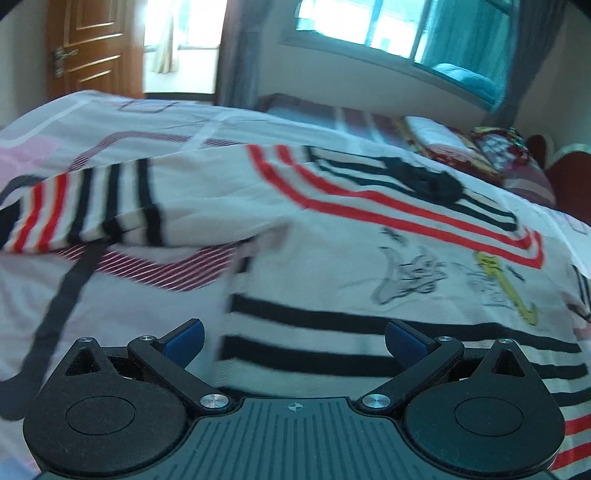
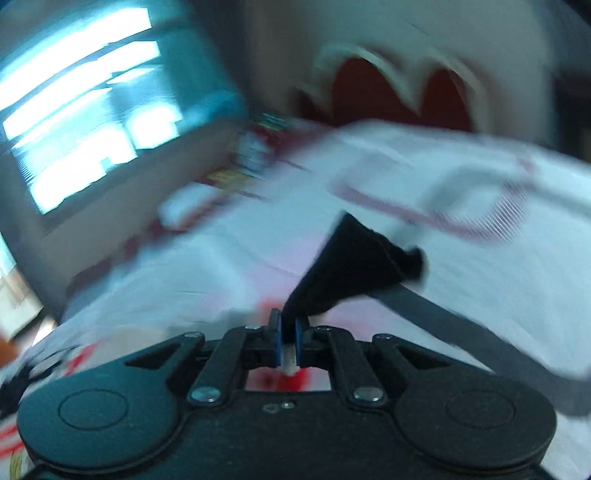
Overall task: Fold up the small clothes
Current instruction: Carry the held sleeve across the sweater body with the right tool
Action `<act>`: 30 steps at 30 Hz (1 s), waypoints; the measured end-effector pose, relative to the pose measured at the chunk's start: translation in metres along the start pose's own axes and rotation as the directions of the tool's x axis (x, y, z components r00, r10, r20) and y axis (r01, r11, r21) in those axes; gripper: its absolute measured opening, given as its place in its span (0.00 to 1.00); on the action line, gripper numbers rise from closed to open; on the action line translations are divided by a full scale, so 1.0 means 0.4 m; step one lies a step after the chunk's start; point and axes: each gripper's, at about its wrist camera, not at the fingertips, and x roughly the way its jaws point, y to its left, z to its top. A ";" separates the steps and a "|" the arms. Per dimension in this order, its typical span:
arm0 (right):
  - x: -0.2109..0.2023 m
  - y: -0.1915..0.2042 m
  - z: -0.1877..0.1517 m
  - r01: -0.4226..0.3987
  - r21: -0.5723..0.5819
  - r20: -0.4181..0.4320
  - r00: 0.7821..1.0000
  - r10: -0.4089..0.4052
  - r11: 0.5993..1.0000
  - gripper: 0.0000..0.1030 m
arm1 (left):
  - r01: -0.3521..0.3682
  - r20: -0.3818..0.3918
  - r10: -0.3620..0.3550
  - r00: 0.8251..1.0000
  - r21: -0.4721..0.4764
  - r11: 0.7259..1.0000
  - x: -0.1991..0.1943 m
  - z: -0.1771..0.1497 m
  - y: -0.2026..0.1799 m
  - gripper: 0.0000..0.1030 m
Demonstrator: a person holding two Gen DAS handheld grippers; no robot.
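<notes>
A small white shirt (image 1: 332, 251) with red and black stripes and a cartoon print lies spread on the bed. One striped sleeve (image 1: 92, 206) sticks out to the left. My left gripper (image 1: 293, 338) is open and empty, just above the shirt's lower striped hem. In the blurred right wrist view, my right gripper (image 2: 290, 341) is shut on a black-edged part of the shirt (image 2: 351, 269), which rises as a dark fold in front of the fingers.
The bed cover (image 1: 110, 302) is white with pink, red and dark lines. Pillows and colourful bedding (image 1: 491, 147) lie at the far right by a red headboard (image 2: 388, 92). A window (image 1: 388, 26) and a wooden door (image 1: 92, 44) stand behind.
</notes>
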 end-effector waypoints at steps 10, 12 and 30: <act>-0.028 0.573 -0.202 -0.511 -0.360 -0.295 0.856 0.425 0.780 0.07 | 0.005 0.040 -0.001 0.999 -0.114 0.994 -0.047 0.017 0.112 1.00; -0.017 0.638 -0.276 -0.566 -0.391 -0.379 0.817 0.434 0.726 0.07 | 0.020 0.046 -0.014 0.999 -0.134 0.991 -0.046 0.026 0.127 1.00; -0.173 0.476 -0.282 -0.551 -0.243 -0.284 0.827 0.485 0.798 0.39 | 0.539 -0.101 -0.537 0.837 -0.010 0.842 0.310 0.209 -0.297 0.81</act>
